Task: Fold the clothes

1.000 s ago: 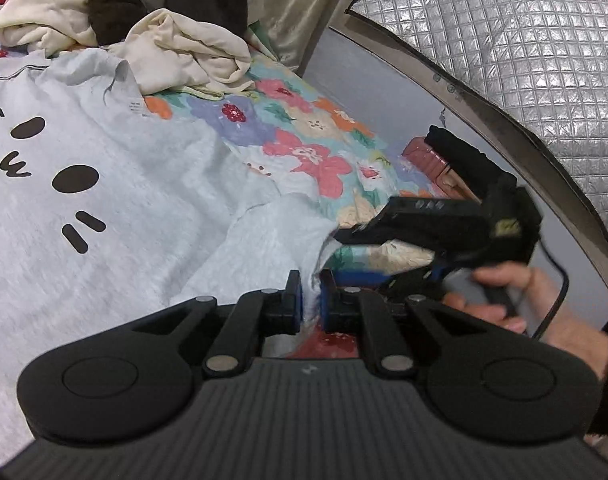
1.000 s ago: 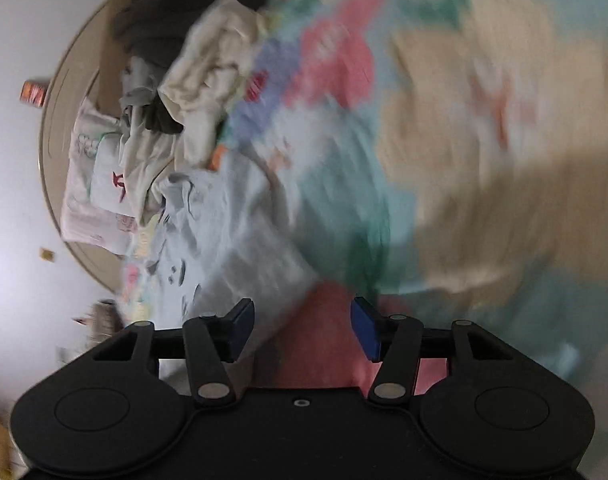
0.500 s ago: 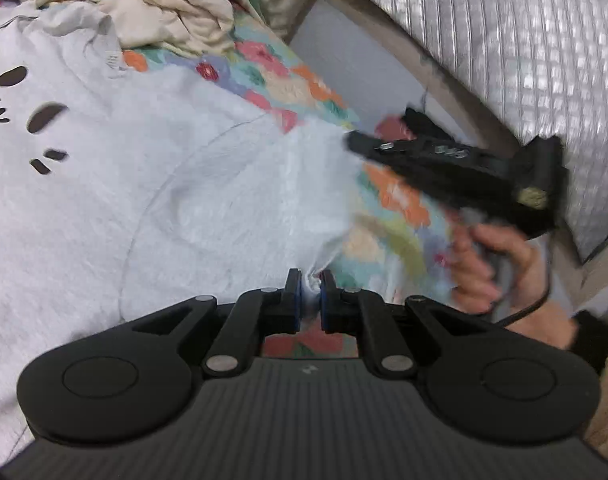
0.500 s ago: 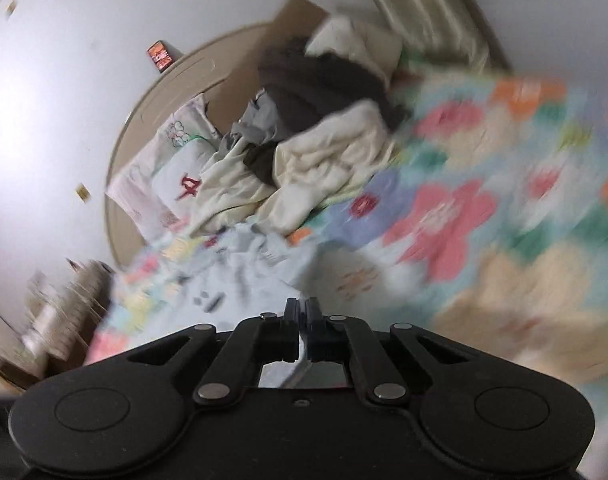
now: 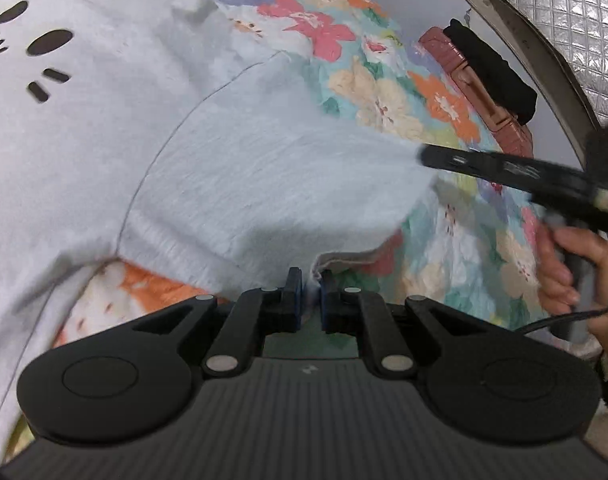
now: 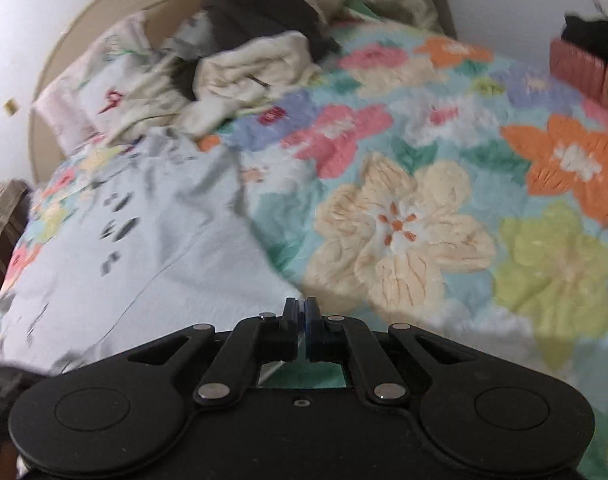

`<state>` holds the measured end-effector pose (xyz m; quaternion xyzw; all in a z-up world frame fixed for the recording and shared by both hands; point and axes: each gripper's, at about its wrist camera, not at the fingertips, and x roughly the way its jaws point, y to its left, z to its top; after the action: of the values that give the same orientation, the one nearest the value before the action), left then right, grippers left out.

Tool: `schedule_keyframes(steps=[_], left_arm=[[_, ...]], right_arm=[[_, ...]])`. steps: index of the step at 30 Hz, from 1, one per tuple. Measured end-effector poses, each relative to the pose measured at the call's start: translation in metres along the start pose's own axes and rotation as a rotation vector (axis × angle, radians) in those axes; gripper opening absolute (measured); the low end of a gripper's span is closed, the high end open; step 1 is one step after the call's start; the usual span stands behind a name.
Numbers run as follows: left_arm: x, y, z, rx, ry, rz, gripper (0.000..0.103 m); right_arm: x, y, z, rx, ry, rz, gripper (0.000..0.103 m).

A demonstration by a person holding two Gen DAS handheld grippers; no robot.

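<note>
The left hand-held gripper (image 5: 311, 280) is pinching the sleeve hem of the light grey sweatshirt (image 5: 104, 120), jaws clenched on the fabric. The right hand-held gripper (image 6: 300, 312) is gripping the sleeve's far corner, jaws pressed together. The sleeve is hanging taut between both. The sweatshirt body is lying on the floral bedspread (image 6: 424, 208), near a clothes pile (image 6: 248, 52).

Pale grey sweatshirt (image 5: 116, 128), black cartoon-face print, spread flat on bed; sleeve (image 5: 288, 184) lifted, stretched sideways.
</note>
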<state>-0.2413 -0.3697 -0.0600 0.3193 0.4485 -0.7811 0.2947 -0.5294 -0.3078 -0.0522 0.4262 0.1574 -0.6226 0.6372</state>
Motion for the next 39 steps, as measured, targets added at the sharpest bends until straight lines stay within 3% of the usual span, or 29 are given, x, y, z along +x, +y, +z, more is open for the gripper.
schedule_keyframes(steps=[7,12,14,15,16,17,21,23,25,30,31,34,37,39], left_arm=[[0.005,0.010,0.000,-0.039,0.037,-0.012,0.009],[-0.001,0.004,0.000,-0.005,0.041,0.014,0.011],[-0.011,0.002,0.001,0.021,0.049,0.022,0.017],[-0.018,0.003,0.003,0.022,0.048,0.033,0.028],[-0.027,0.004,0.004,0.018,0.031,0.048,0.045],[-0.037,0.006,0.005,0.020,0.002,0.063,0.051],[-0.082,0.023,0.010,0.001,-0.113,0.112,0.055],[-0.099,0.039,0.015,-0.026,-0.155,0.159,0.055],[-0.108,0.057,0.025,-0.044,-0.158,0.255,0.055],[-0.121,0.115,0.058,-0.012,0.010,0.417,0.055],[-0.130,0.128,0.066,-0.019,0.015,0.443,0.055],[-0.164,0.163,0.096,-0.053,-0.062,0.506,0.055],[-0.188,0.192,0.128,-0.068,-0.180,0.555,0.055],[-0.190,0.208,0.147,-0.050,-0.224,0.607,0.053]], right_arm=[[0.023,-0.010,-0.027,0.010,0.073,-0.052,0.002],[0.018,-0.008,-0.015,-0.046,0.107,-0.048,0.002],[0.013,-0.008,-0.007,-0.023,0.111,-0.101,0.005],[0.008,-0.008,-0.002,-0.013,0.097,-0.155,0.012],[0.002,-0.009,0.003,-0.009,0.077,-0.198,0.013],[-0.004,-0.009,0.009,-0.006,0.055,-0.224,0.014],[-0.024,0.007,0.042,-0.019,-0.013,-0.169,0.020],[-0.020,0.031,0.064,-0.085,-0.018,-0.121,0.023],[-0.010,0.062,0.091,-0.171,-0.008,-0.068,0.024],[0.039,0.167,0.175,-0.454,0.100,0.114,0.033],[0.048,0.189,0.190,-0.511,0.124,0.148,0.035],[0.072,0.249,0.220,-0.701,0.188,0.217,0.052],[0.101,0.294,0.229,-0.887,0.205,0.191,0.054],[0.133,0.316,0.233,-0.942,0.212,0.188,0.054]])
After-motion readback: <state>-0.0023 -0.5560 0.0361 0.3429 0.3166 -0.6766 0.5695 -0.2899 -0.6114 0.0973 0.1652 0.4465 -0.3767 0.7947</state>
